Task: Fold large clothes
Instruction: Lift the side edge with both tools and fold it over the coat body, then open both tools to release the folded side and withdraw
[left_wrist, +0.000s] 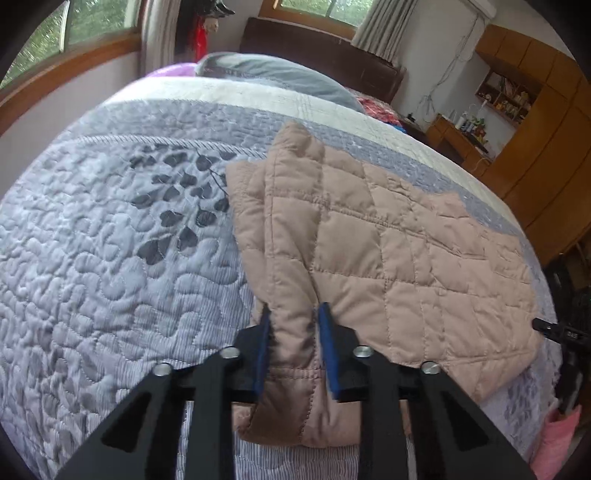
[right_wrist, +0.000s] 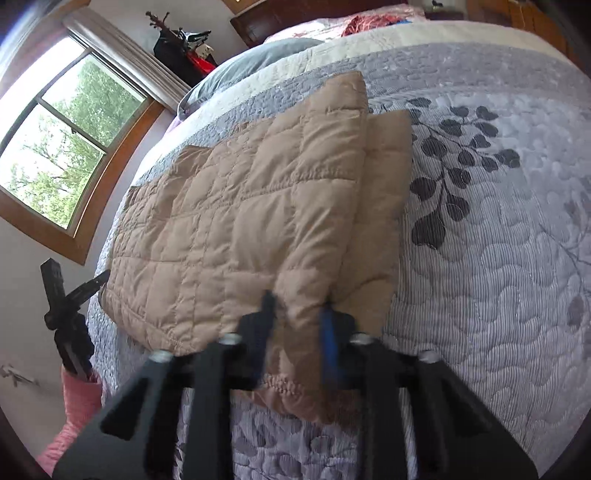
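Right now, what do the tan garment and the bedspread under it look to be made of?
The tan garment looks like a padded jacket in smooth matte woven synthetic, judging by the puffy stitched squares. The bedspread looks like quilted cotton or a blend, matte: fine grey stripes, swirl stitching and printed dark leaves. Neither fibre can be confirmed by sight.

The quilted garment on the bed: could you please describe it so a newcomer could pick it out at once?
A bed is covered by a grey quilted bedspread printed with dark leaves. On it lies the tan quilted jacket, partly folded. It is the only tan, square-stitched piece there, pinched at its near edge by both grippers.
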